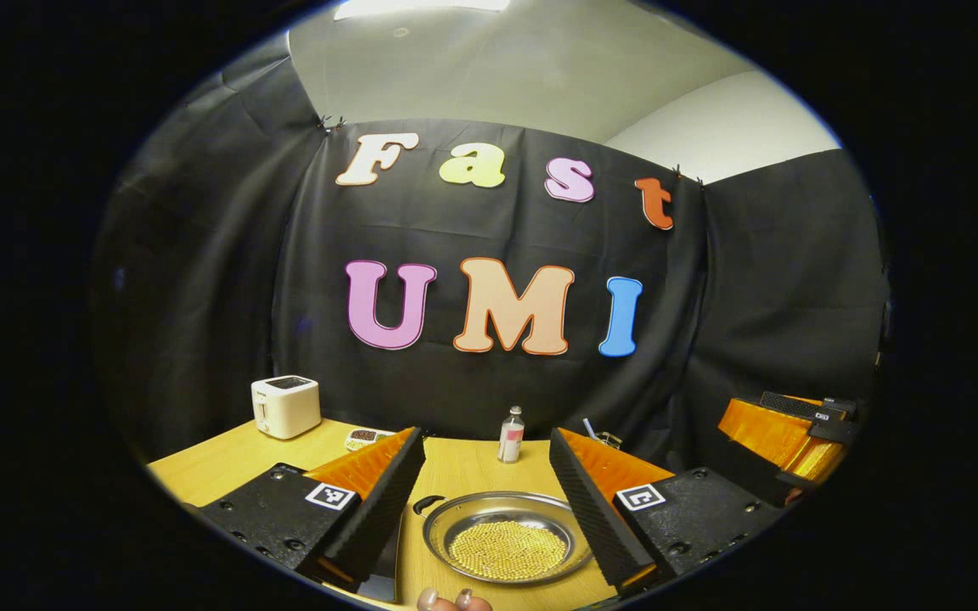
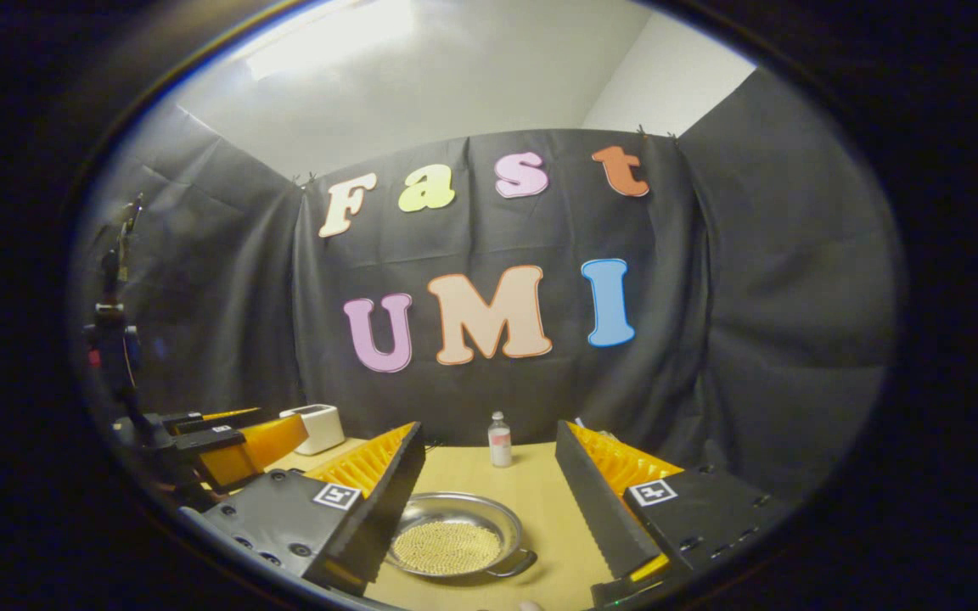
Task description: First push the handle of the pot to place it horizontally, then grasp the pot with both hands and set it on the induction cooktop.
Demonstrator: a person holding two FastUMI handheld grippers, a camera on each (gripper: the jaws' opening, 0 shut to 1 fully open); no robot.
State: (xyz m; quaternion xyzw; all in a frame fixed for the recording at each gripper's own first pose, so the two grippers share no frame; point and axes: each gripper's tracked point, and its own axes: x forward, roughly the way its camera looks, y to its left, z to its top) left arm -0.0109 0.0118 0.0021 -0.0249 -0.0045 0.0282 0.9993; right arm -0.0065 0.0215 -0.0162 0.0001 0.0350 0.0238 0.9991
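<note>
A shallow steel pot [image 1: 463,519] holding yellow beads sits on the wooden table [image 1: 463,471], low between my left gripper's fingers. A small loop handle [image 1: 426,505] sticks out at its far left. My left gripper [image 1: 486,436] is open above it, touching nothing. In the right gripper view the pot [image 2: 502,519] lies left of centre, partly behind the left finger, with a loop handle [image 2: 521,563] at its near right. My right gripper [image 2: 489,427] is open and holds nothing. A dark flat slab [image 1: 389,570] beside the pot may be the cooktop; I cannot tell.
A white toaster [image 1: 285,406] stands at the back left, with a small dish of beans [image 1: 362,438] near it. A small bottle [image 1: 511,434] stands at the back behind the pot. The other gripper [image 1: 786,437] hovers far right. A person's fingertips [image 1: 455,601] show at the bottom edge.
</note>
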